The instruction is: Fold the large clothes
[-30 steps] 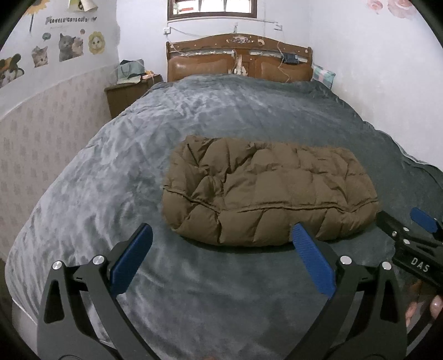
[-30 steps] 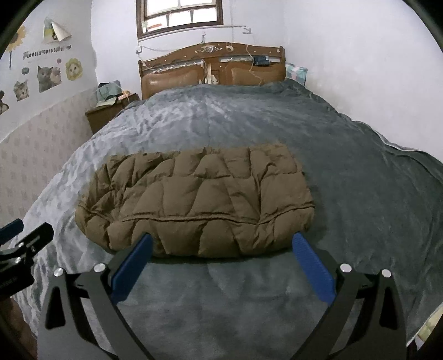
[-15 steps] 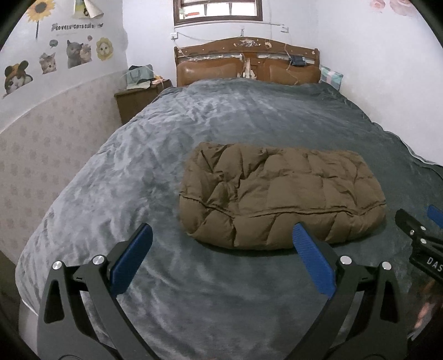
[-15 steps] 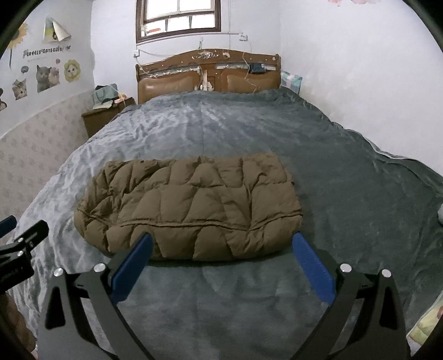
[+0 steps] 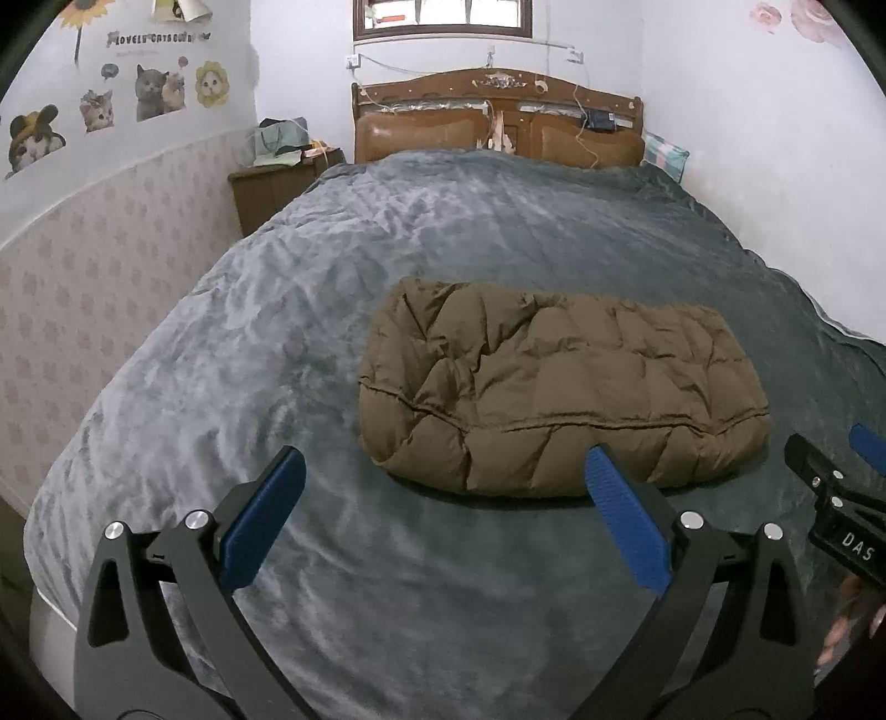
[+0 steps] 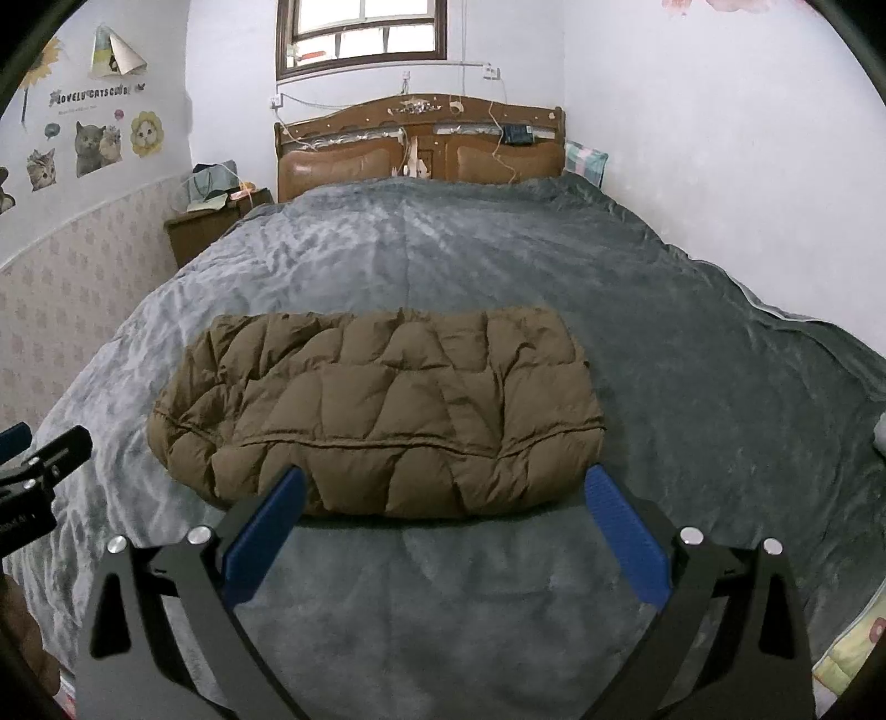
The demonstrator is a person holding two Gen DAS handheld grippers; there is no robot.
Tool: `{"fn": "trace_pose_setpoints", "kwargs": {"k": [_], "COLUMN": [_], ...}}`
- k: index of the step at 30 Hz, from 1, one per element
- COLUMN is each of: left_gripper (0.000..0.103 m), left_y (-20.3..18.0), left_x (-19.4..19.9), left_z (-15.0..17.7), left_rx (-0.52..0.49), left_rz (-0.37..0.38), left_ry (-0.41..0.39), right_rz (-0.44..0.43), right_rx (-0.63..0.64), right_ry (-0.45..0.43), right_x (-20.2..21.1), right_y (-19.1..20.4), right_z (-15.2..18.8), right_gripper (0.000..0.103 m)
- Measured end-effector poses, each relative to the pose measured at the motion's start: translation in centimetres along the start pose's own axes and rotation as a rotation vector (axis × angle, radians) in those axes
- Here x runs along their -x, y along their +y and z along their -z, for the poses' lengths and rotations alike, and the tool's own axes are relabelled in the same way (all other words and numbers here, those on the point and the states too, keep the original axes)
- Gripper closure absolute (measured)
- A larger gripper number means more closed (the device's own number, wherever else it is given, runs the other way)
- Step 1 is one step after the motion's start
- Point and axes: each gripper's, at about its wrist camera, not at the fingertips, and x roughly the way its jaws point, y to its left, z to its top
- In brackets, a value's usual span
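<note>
A brown quilted puffer jacket (image 5: 559, 387) (image 6: 382, 410) lies folded into a wide rectangular bundle on the grey blanket of the bed (image 5: 332, 310) (image 6: 692, 360). My left gripper (image 5: 443, 482) hovers open over the blanket, in front of the bundle's near left part, holding nothing. My right gripper (image 6: 443, 493) is open too, its blue fingers framing the bundle's near edge without touching it. Each gripper shows at the edge of the other's view: the right one (image 5: 836, 487), the left one (image 6: 39, 459).
A wooden headboard (image 5: 498, 122) stands at the far end under a window (image 6: 362, 33). A brown nightstand (image 5: 271, 183) with bags sits at the back left. Walls close in on both sides. A patterned sheet (image 6: 853, 648) shows at the lower right.
Both grippers have pulled back and risen from the jacket, so the bundle looks smaller and farther. The jacket has not moved. Both stay open.
</note>
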Motion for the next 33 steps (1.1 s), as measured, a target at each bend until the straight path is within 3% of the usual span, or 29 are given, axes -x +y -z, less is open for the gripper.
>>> {"fn": "trace_pose_setpoints", "kwargs": {"k": [33], "left_gripper": [0.003], "left_y": [-0.7], "left_x": [0.9], "left_z": [-0.1], "left_rx": [-0.012], "left_rz": [-0.005], "left_ry": [0.02], "right_rz": [0.006], "right_rx": [0.003], "right_ry": [0.002], "right_x": [0.0], "right_y": [0.4], "right_z": [0.2], "right_gripper": [0.002]}}
